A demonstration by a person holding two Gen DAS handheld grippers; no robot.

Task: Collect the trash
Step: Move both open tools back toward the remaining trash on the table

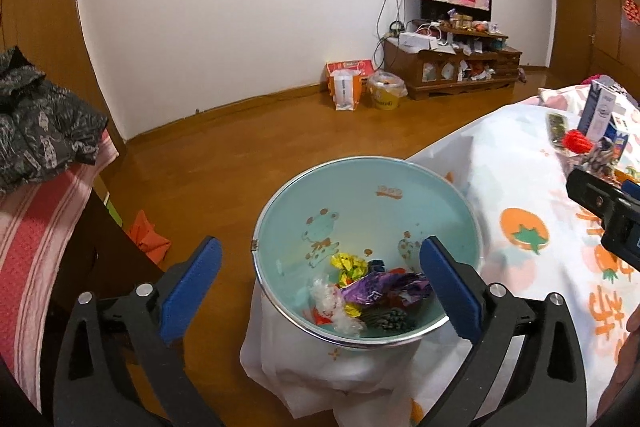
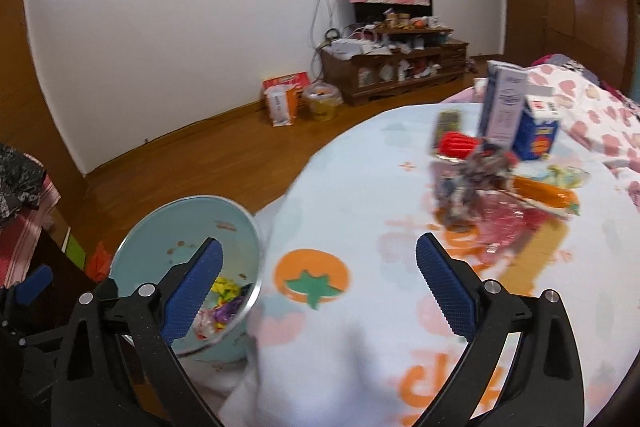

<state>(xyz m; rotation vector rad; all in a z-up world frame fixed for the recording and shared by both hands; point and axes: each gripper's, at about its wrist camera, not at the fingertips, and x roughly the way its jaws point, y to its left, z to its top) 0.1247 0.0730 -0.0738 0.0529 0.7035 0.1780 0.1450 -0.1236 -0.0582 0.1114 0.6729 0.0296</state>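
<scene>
A light-blue bin (image 1: 400, 183) stands beside the bed and holds several crumpled wrappers (image 1: 372, 291), purple, yellow and clear. My left gripper (image 1: 320, 271) is open and empty just above the bin's near rim. My right gripper (image 2: 320, 271) is open and empty over the fruit-print sheet (image 2: 360, 211), with the bin (image 2: 160, 239) at its left finger. A pile of trash lies further on the bed: a crumpled dark wrapper (image 2: 468, 183), a red piece (image 2: 456, 143), a white carton (image 2: 504, 107) and a blue box (image 2: 536, 135). The right gripper's body (image 1: 604, 207) shows in the left wrist view.
Wooden floor (image 1: 280, 131) stretches to a white wall. A low wooden cabinet (image 1: 452, 67) with clutter, a paper bag (image 1: 346, 87) and a yellow tub (image 1: 386, 93) stand at the wall. A dark jacket on striped cloth (image 1: 40, 131) lies at the left. An orange item (image 1: 148, 235) lies on the floor.
</scene>
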